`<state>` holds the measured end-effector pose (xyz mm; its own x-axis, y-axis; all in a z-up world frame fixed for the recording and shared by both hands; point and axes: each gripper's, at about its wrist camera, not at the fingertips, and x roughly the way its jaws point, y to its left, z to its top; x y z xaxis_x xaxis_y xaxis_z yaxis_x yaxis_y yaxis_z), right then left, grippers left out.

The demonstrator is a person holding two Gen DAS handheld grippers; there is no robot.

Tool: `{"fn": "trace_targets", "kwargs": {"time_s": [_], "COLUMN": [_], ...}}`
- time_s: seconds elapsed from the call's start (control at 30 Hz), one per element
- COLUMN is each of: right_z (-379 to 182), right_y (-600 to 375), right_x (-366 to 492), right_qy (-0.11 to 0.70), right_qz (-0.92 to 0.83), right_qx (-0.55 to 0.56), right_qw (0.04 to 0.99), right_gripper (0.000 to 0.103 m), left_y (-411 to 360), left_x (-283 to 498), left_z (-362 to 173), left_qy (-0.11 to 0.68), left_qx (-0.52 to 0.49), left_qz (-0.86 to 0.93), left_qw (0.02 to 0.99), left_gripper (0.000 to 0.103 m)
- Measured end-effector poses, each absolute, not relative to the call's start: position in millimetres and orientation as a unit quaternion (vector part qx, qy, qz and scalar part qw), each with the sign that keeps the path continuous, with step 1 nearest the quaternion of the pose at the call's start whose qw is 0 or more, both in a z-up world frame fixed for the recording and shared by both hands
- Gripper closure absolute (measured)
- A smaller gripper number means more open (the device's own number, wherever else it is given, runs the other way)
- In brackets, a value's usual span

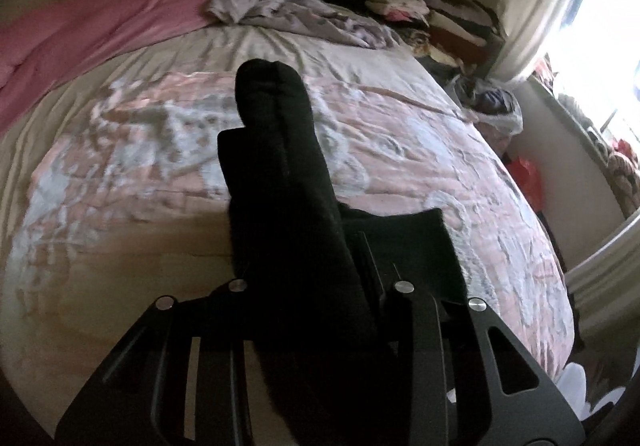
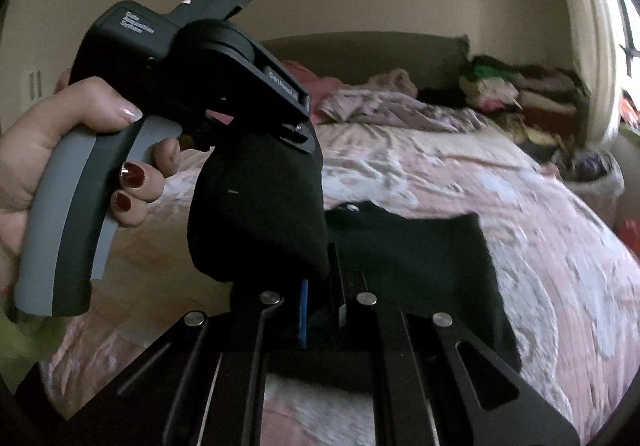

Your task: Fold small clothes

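Clamped narrow on the sock [image 2: 256,206] in the left hand-held gripper [image 2: 298,126], with the cloth bunched under its jaws and hanging in a rounded fold just below. Squeezed by a hand [image 2: 60,150] around the grey handle, probably so the pinch does not slip while the cloth is in the air. Shut as well on the right hand-held gripper [image 2: 320,270], its fingers drawn together on the same black cloth, with a flat flap spreading off to the right of them. Held at two places, then, close to one another and clear of the bed [image 1: 400,150] below: likely a way to bring one end over the other, or to pull the cloth straight before laying it flat. Seen from the left wrist, draped forward along and past the fingers, toe seam uppermost, hiding most of the gap between them. Hard to tell from either view which end sits in which grip. Ahead of both tools, open floral cover, a fair place to set the fold down. Farther off, beyond the fingertips, a pink blanket [image 1: 100,26] and a rumpled lilac garment [image 1: 288,6]; to the far right, a stack [image 1: 440,14] of folded clothes, perhaps where finished pieces go. Fold not yet completed, by the look of it.
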<state>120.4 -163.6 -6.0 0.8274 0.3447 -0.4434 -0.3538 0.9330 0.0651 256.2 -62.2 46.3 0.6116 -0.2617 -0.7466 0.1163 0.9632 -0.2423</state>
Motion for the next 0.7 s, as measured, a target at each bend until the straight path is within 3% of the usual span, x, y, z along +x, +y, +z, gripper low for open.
{"fn": "trace_targets", "kwargs": {"time_s": [0.47, 0.5, 0.53, 0.57, 0.7], "right_z": [-35, -39, -43, -47, -60], "right_y": [-231, -235, -238, -240, -255], "right_x": [129, 131, 133, 136, 137], "right_qy": [0.300, 0.309, 0.319, 0.328, 0.353], "right_qz": [0.145, 0.144, 0.145, 0.145, 0.135], "right_qx": [0.103, 0.116, 0.126, 0.134, 0.174], "right_qw": [0.937, 0.933, 0.928, 0.924, 0.910], "right_gripper": [0.097, 0.096, 0.096, 0.095, 0.090], "left_y": [-153, -154, -155, -154, -135], "left_x": [272, 272, 273, 273, 264], "left_z": [19, 17, 15, 15, 20], "left_qy": [0.456, 0.457, 0.461, 0.464, 0.444], "left_qx": [-0.036, -0.039, -0.048, -0.064, -0.074], "left_qz": [-0.135, -0.142, -0.159, -0.183, -0.185], "left_qw": [0.879, 0.877, 0.871, 0.864, 0.873], "left_gripper": [0.078, 0.068, 0.051, 0.046, 0.045]}}
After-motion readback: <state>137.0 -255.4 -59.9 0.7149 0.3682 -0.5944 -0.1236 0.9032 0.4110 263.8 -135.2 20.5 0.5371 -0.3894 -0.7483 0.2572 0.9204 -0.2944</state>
